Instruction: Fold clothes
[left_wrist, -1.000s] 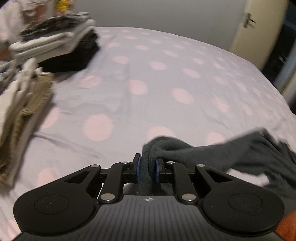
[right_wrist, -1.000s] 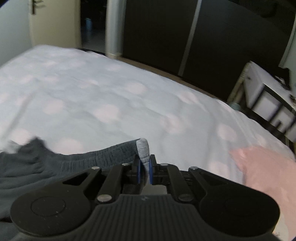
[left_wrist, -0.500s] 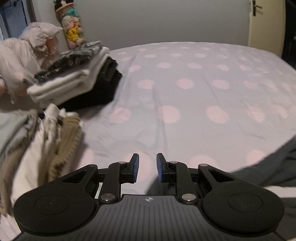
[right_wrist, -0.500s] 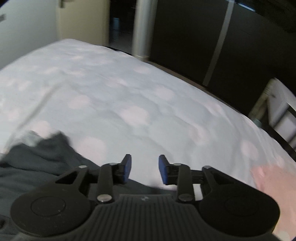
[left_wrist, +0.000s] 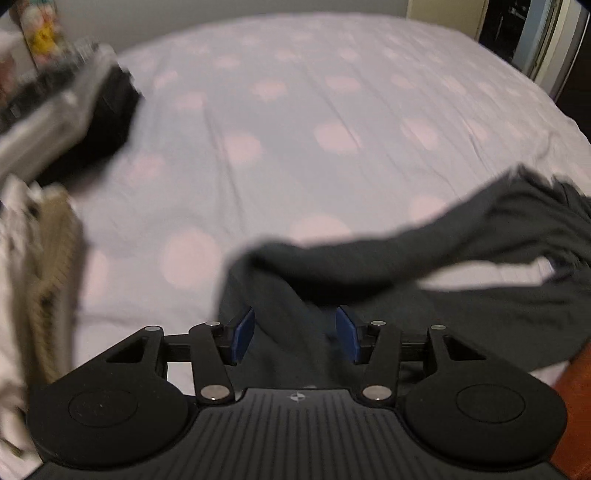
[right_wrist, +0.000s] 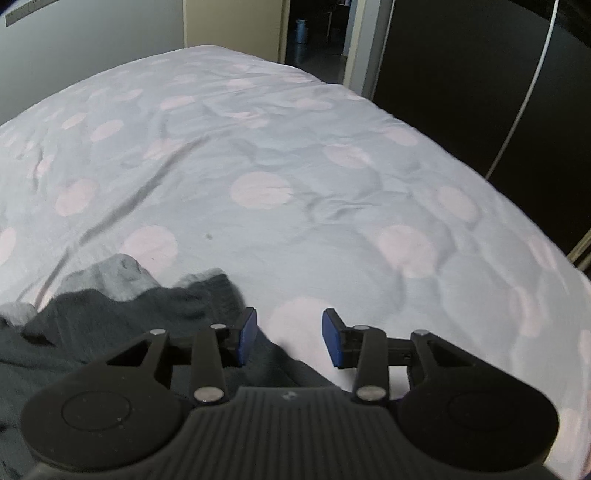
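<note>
In the left wrist view, the left gripper (left_wrist: 295, 334) has its jaws spread wide, the blue pads (left_wrist: 243, 335) well apart. A dark grey garment (left_wrist: 406, 258) lies on the bed (left_wrist: 295, 129), whose pale sheet carries pink dots. One bunched part of the garment sits between and just ahead of the parted jaws; whether either pad touches the cloth cannot be told, as this part is blurred. From there the garment runs as a long band toward the right, where it ends in a crumpled mass near the right border of the frame. At the left edge stands a pile of folded clothes (left_wrist: 40, 266) in cream and olive tones, and farther back on the left a second stack of folded clothes (left_wrist: 74, 114), light on top and black below, heavily blurred. A colourful toy figure (left_wrist: 40, 33) shows in the upper left corner.

In the right wrist view, the right gripper (right_wrist: 289, 338) also has its jaws wide apart, gripping nothing. The dark grey garment (right_wrist: 129, 317) lies on the bed (right_wrist: 295, 166) at lower left, its edge reaching under the left pad, while bare dotted sheet shows between the pads. A lighter grey part of the fabric shows at the garment's far edge. Beyond the bed is a dark wardrobe (right_wrist: 480, 74) and an open doorway (right_wrist: 314, 33).
</note>
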